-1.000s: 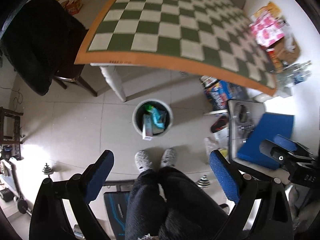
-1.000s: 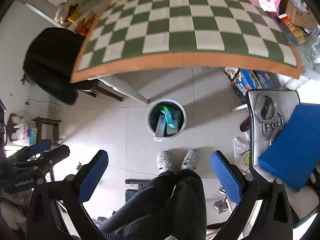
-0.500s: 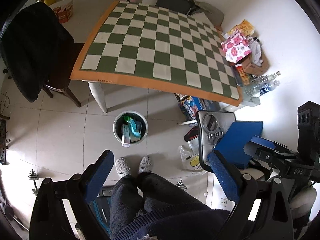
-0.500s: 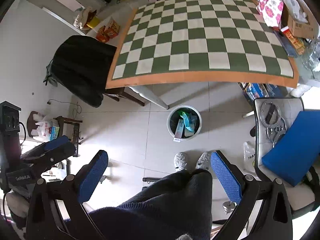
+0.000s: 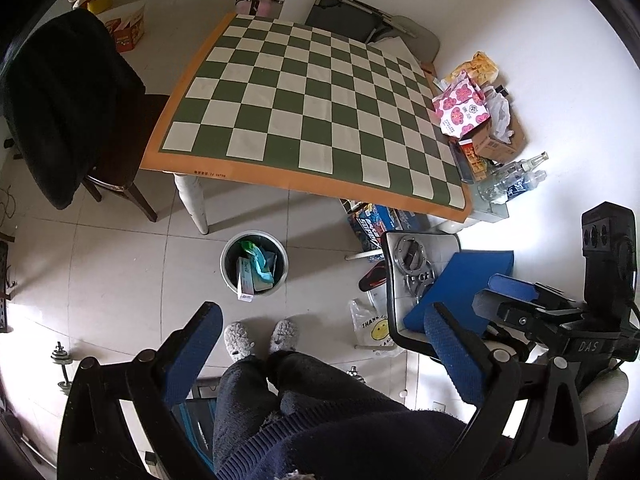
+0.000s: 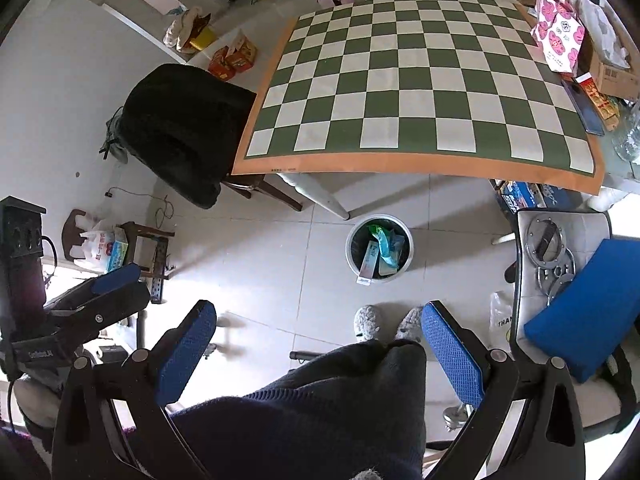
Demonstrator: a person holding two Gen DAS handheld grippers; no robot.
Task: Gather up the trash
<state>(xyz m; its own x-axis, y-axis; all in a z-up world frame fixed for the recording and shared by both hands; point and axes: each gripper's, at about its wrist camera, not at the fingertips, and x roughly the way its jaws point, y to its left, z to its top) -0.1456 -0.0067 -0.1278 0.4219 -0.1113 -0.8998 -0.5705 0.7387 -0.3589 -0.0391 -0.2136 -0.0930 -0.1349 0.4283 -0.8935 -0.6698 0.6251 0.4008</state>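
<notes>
Left wrist: checkered tabletop (image 5: 312, 120) bare; bin (image 5: 254, 264) on tiled floor (image 5: 120, 264).

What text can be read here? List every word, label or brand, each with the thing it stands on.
"DAS": on the right gripper, seen from the left wrist view.
"THAN...": on the white plastic bag with a smiley face; the rest is cut off.
Print on the tablecloth edge, the long box in the trash bin, the pink flowered box, and the left gripper: too small or blurred.
</notes>
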